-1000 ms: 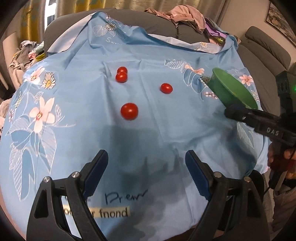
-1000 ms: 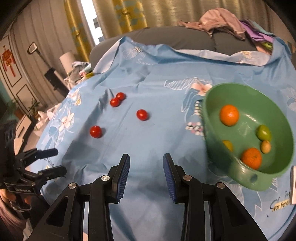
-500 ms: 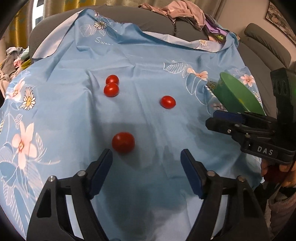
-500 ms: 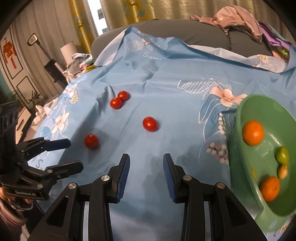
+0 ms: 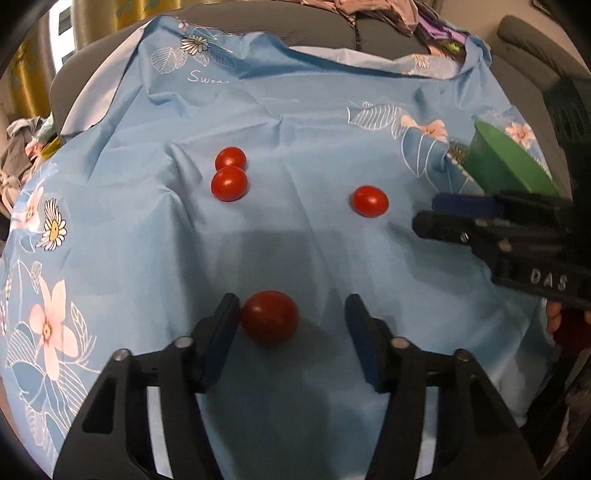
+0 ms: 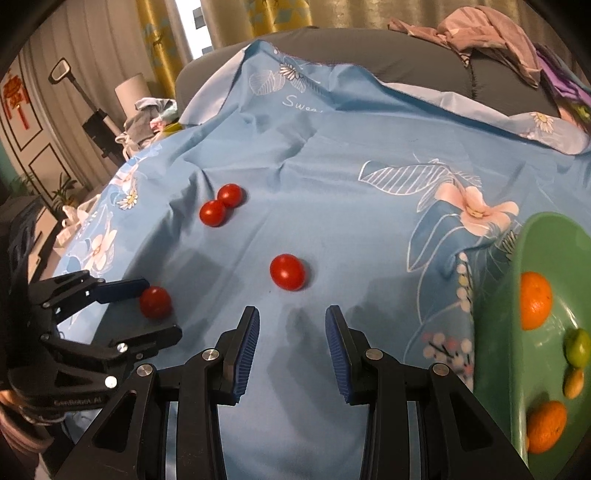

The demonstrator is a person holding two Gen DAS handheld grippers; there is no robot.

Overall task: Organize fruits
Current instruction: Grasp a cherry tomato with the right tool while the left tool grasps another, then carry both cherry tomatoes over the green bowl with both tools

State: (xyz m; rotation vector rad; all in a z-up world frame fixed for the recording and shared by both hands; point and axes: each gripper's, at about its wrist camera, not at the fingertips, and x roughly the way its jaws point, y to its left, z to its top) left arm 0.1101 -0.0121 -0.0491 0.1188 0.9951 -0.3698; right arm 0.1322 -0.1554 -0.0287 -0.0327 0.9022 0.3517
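Note:
Several red tomatoes lie on a blue floral cloth [image 5: 295, 122]. The nearest tomato [image 5: 269, 320] sits between the open jaws of my left gripper [image 5: 291, 317], close to the left finger; it also shows in the right wrist view [image 6: 155, 302]. A lone tomato [image 5: 369, 201] [image 6: 287, 272] lies just ahead of my open, empty right gripper [image 6: 291, 325]. Two touching tomatoes [image 5: 229, 173] [image 6: 220, 205] lie farther back. A green bowl [image 6: 517, 295] at the right holds two oranges [image 6: 535, 304] and small green and yellow fruits.
The cloth covers a grey sofa [image 6: 369, 48] with clothes piled [image 6: 480, 33] at the back right. More clutter and a lamp [image 6: 133, 88] stand at the far left. The cloth's front edge drops off below both grippers.
My left gripper has moved forward so the nearest tomato now lies between its jaws. My right gripper has shifted left and forward toward the lone tomato; the bowl has slid to the frame's right edge.

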